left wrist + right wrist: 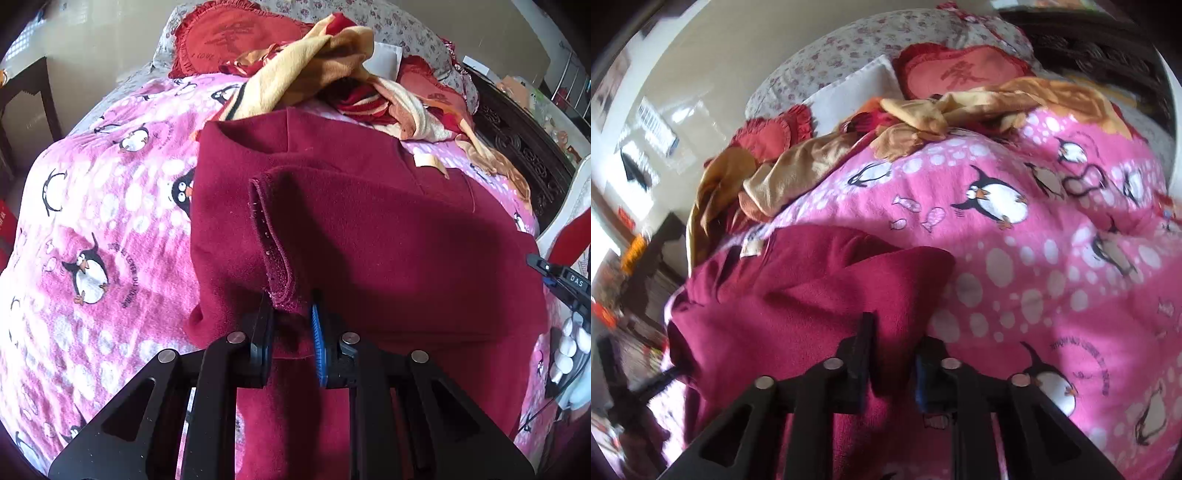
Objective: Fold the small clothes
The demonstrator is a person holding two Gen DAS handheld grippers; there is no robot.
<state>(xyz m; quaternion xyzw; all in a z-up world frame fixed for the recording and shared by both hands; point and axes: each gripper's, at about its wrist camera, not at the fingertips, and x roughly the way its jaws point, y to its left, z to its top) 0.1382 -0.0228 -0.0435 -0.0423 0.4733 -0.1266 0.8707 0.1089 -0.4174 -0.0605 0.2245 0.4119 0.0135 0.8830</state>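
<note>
A dark red fleece garment [351,229] lies on a pink penguin blanket [96,206]. My left gripper [291,314] is shut on the garment's hemmed edge, which bunches up between the fingers and is lifted off the bed. In the right wrist view the same garment [783,295] fills the lower left. My right gripper [894,343] is shut on a raised fold of it, on its right side. The right gripper's tip also shows at the right edge of the left wrist view [561,277].
A heap of yellow, orange and red clothes [332,66] lies at the far side of the bed, with red heart cushions [953,70] and a floral pillow [849,48] behind. A dark carved headboard [517,140] runs along the right. The pink blanket [1052,258] stretches right of the garment.
</note>
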